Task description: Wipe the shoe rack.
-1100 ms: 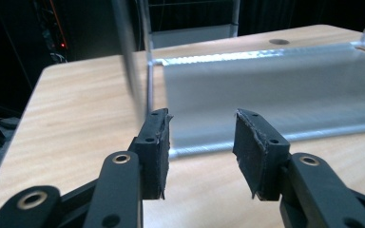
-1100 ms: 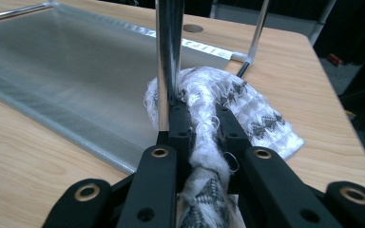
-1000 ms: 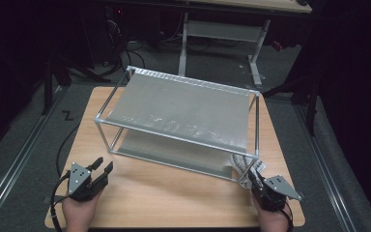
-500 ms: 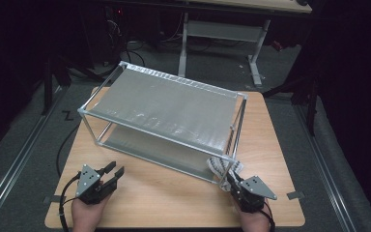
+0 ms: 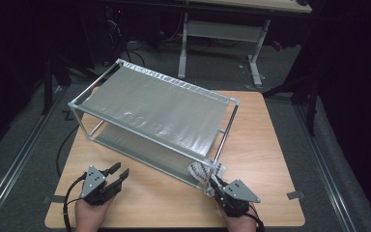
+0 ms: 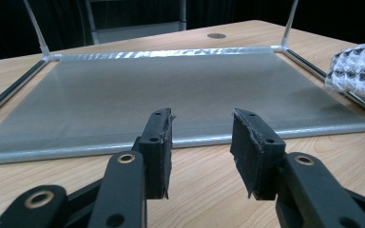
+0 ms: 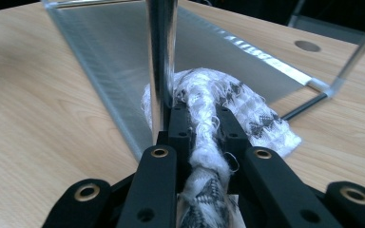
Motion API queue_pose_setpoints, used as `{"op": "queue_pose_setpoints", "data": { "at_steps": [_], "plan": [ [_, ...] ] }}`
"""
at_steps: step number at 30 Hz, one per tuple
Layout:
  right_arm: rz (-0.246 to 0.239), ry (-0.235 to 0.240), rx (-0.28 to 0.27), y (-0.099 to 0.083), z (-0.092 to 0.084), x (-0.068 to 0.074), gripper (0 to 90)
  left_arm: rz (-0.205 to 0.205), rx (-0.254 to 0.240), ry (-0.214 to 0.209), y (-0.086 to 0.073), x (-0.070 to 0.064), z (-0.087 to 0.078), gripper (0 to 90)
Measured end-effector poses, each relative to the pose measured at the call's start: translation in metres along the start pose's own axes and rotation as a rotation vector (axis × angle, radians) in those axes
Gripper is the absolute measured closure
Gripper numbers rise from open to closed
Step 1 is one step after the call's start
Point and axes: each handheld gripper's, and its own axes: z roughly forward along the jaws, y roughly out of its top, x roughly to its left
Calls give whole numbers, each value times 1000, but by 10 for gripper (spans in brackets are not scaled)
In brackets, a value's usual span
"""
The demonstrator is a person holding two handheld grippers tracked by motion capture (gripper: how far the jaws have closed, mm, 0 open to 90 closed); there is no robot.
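Two tongs: right tongs [image 5: 216, 182] clamp white cloth [image 7: 247, 111] at rack [image 5: 154, 104] corner; left tongs [image 5: 118, 175] half-open, empty.

This looks like a dim lab or test room, judging by the bare wooden worktop [image 5: 270, 145] with tape marks at its corners, the metal floor rails [image 5: 14, 164] on either side, loose cables [image 5: 63, 145] on grey carpet and a white-framed bench [image 5: 222, 29] behind

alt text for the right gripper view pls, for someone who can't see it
The right gripper has its black jaws shut on a bunched white and black cloth, right beside an upright post of a metal shelf rack. The rack stands on a wooden table.
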Motion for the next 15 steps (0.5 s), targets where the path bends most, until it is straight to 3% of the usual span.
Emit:
{"op": "queue_pose_setpoints", "data": {
  "at_steps": [10, 15],
  "plan": [
    [-34, 62, -7, 3, 2, 21, 801, 12, 1, -14, 1, -5, 1, 589],
    [-40, 13, -13, 1, -4, 12, 800, 22, 7, -35, 3, -9, 6, 590]
  ]
}}
